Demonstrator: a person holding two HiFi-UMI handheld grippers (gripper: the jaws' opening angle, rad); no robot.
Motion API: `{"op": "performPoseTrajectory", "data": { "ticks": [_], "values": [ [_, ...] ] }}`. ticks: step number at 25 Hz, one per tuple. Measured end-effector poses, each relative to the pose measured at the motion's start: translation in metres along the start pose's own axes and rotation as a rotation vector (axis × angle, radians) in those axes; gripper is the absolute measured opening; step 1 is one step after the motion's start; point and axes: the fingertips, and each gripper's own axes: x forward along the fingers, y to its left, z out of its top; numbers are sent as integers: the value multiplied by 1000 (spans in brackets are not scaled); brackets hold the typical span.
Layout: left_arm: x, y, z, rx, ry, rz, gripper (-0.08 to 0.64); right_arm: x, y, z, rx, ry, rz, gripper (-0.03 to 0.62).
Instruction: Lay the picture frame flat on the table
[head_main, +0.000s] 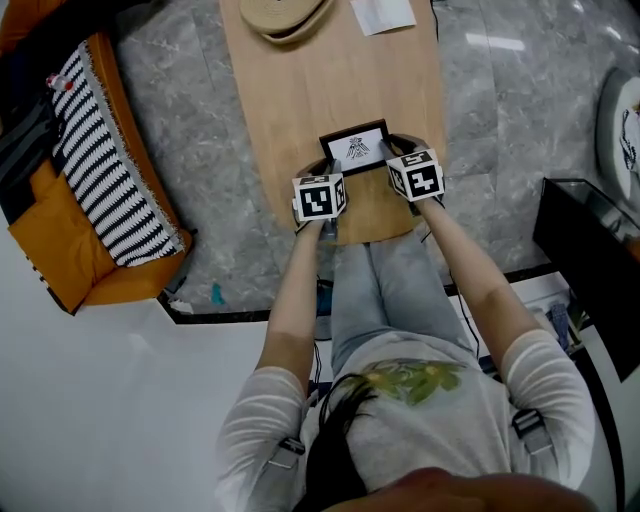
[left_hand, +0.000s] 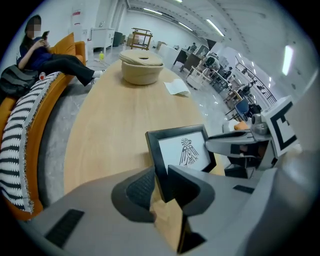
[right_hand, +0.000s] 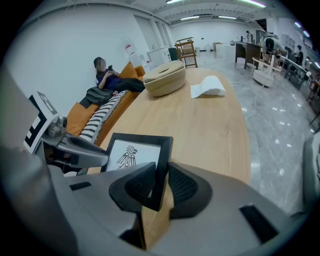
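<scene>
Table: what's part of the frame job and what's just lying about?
Job: picture frame, standing, side edges clamped by left gripper and right gripper.
Lying about: beige lidded basket, white paper, both at the table's far end; striped cushion on the sofa.

I see the frame (head_main: 355, 148), black with a white print of a bird-like figure, standing tilted back at the table's (head_main: 300, 95) near end, not yet flat.
</scene>
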Motion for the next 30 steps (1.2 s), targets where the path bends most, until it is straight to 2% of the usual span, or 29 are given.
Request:
{"op": "performPoseTrajectory", "data": {
  "ticks": [17,19,22,24,30],
  "values": [
    [43,8,-13,43,52,22,94,32,-17,-22,25,59,7,87],
    [46,10,-15,70,59,42,94,36,-17,-26,16,69,15,91],
    [48,10,-13,168,60,82,100,42,-17,-34,2,86,34,97],
    [49,9,-12,196,54,84,107,44,-18,-36,-9,74,45,103],
    [51,10,-13,175,33,77,114,44,-17,-35,-26,71,37,106]
  ]
}}
